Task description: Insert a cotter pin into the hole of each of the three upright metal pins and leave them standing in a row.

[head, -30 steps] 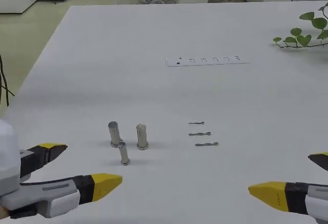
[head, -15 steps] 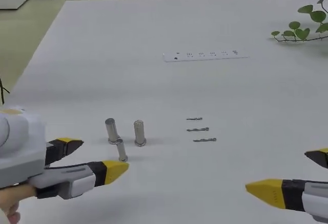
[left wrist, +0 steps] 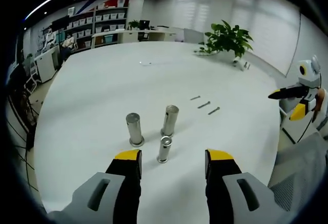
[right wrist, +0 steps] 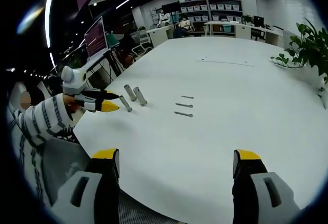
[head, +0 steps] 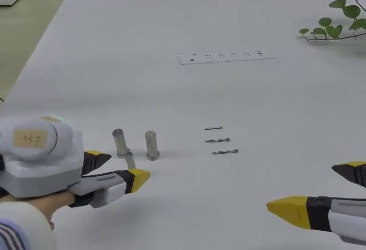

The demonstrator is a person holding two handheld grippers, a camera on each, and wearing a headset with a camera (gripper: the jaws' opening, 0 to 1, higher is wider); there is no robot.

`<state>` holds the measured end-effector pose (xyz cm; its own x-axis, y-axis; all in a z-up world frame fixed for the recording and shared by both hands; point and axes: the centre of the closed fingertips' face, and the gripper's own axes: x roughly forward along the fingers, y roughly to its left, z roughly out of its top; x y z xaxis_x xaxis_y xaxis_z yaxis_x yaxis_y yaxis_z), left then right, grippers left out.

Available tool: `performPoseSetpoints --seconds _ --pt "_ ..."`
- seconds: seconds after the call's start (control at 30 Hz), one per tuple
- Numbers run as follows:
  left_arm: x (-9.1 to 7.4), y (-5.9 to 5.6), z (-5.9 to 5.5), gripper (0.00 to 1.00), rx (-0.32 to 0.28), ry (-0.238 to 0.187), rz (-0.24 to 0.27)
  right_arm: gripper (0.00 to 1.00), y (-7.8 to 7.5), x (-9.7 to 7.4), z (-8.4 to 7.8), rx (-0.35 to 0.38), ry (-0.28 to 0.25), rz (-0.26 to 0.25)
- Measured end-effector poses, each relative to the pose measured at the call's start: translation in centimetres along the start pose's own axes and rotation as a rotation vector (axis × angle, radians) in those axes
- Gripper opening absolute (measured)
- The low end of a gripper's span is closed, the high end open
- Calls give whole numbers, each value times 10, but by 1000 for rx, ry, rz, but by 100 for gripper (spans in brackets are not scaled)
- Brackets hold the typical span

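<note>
The left gripper has its two yellow-tipped jaws spread well apart and holds nothing. Just in front of its tips, in line with the gap, stands the nearest metal pin, upright and apart from both jaws. Behind it stand two more: the left rear pin and the right rear pin, side by side and also upright. That makes three metal pins, set in a small triangle.

Beyond them and off to the right lie three cotter pins, flat on the white table, one behind another in a short column and roughly parallel: the far cotter pin, the middle cotter pin and the near cotter pin. They lie well apart from the metal pins.

The right gripper hovers low over the table's near edge, jaws spread wide, with nothing in them. The cotter pins lie ahead of it and all three metal pins are further to its left.

Farther back on the table lies one white power strip, and one leafy plant trails in at the far right corner.
</note>
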<state>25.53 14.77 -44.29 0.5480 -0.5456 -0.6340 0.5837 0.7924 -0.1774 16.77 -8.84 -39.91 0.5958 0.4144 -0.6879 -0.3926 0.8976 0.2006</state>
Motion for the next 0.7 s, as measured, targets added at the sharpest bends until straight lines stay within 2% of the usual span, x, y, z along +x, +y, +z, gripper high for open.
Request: performPoseSetpoints --seconds 0.1,0.33,0.47,0.7 --pt "4 2 -2 45 5 14 10 90 -1 0 -1 1 2 -1" --pt "10 2 0 37 9 16 13 90 -1 -3 -2 3 1 -1" --pt "13 10 0 33 64 41 62 90 -2 -3 -3 6 1 -3" --pt "17 11 2 24 80 48 59 90 -3 -2 -7 13 10 0"
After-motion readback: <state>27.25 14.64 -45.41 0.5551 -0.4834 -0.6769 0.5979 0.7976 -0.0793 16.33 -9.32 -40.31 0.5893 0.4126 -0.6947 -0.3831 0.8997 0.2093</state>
